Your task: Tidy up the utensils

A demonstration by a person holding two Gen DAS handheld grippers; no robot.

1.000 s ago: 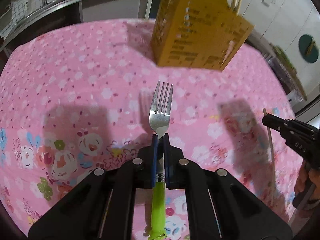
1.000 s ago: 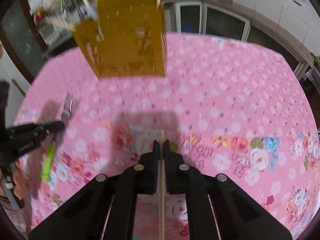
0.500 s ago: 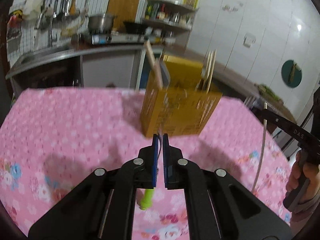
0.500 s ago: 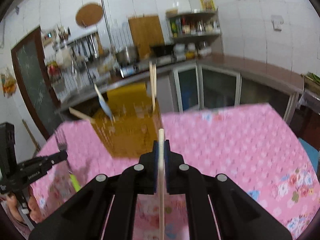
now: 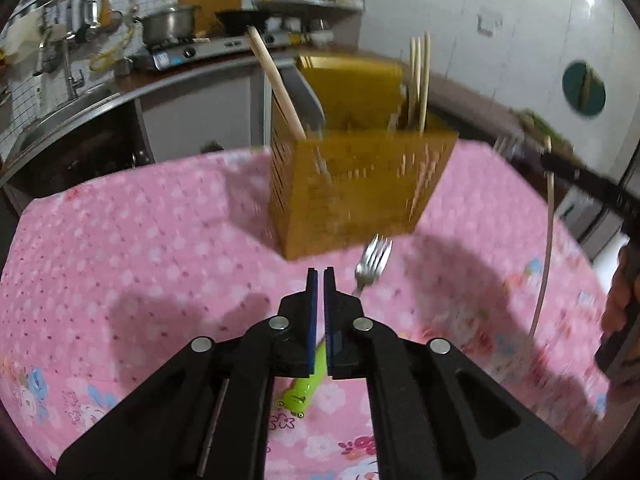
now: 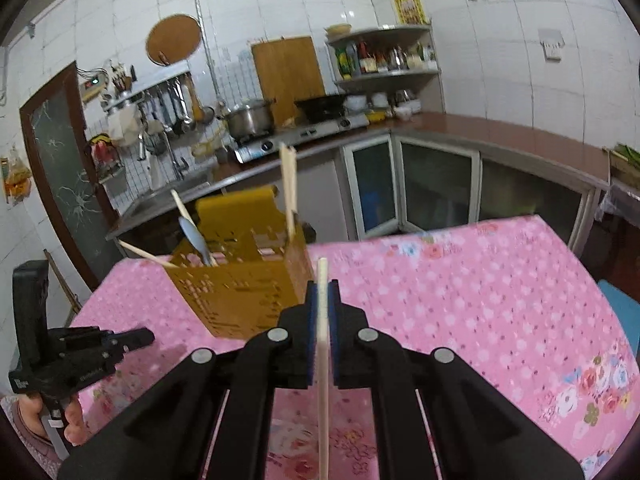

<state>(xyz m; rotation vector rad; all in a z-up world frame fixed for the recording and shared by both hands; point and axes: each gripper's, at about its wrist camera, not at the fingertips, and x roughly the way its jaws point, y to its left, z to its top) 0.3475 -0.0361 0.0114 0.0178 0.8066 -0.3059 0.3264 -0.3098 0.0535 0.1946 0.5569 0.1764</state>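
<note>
Right wrist view: right gripper clamps a chopstick at centre, yellow holder just left, so next tip it in. Left gripper, jaws barely parting, empty; fork apparently lies beneath, needing regrasp.

- White tiled walls fill the upper frame.
- A dark counter runs across mid-frame over glass-fronted cabinets.
- Corner shelves hold bottles, upper centre.
- A stove carries a steel pot.
- A dark door stands at left.
- The table wears a pink floral cloth.
</note>
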